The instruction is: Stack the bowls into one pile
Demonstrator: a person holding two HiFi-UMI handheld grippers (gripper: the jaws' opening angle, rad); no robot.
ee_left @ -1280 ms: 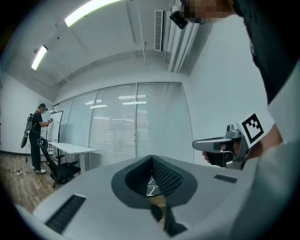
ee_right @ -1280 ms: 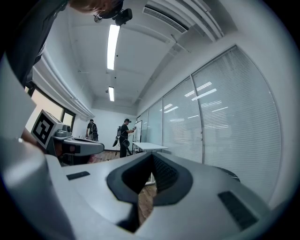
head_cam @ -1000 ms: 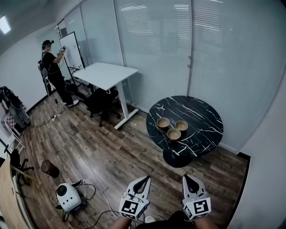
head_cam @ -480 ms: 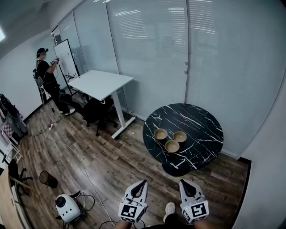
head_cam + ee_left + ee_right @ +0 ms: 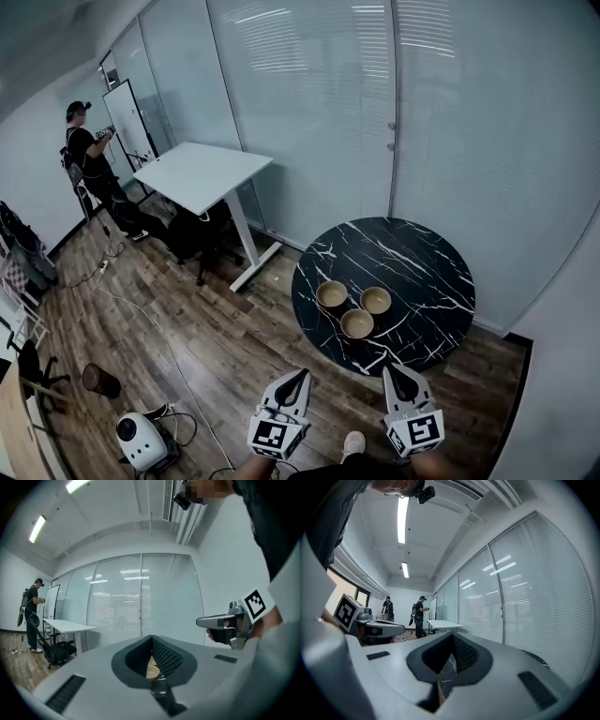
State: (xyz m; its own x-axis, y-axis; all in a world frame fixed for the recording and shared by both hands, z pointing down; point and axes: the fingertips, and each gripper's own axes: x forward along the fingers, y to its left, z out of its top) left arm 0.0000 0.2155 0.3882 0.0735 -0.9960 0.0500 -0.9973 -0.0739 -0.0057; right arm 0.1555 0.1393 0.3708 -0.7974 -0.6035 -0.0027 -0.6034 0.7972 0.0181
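Three tan bowls stand apart in a tight cluster on the round black marble table (image 5: 422, 272): one at the left (image 5: 331, 293), one at the right (image 5: 376, 300), one nearest me (image 5: 357, 323). My left gripper (image 5: 302, 375) and right gripper (image 5: 392, 370) hang side by side at the bottom of the head view, over the wood floor and short of the table's near edge. Both point level toward the table, shut and holding nothing. In the left gripper view a bowl (image 5: 151, 670) shows through the notch below the closed jaws of the left gripper (image 5: 151, 639). The right gripper (image 5: 452, 637) sees marble through its notch.
A glass wall with blinds runs behind the table. A white desk (image 5: 202, 173) with a black chair (image 5: 192, 234) stands to the left, and a person (image 5: 84, 155) is at a whiteboard far left. A white device (image 5: 139, 439), a bin (image 5: 98, 380) and cables lie on the floor.
Both grippers have moved forward together toward the round table, which now sits nearer and larger in the head view. The jaws have stayed shut and the bowls have not moved.
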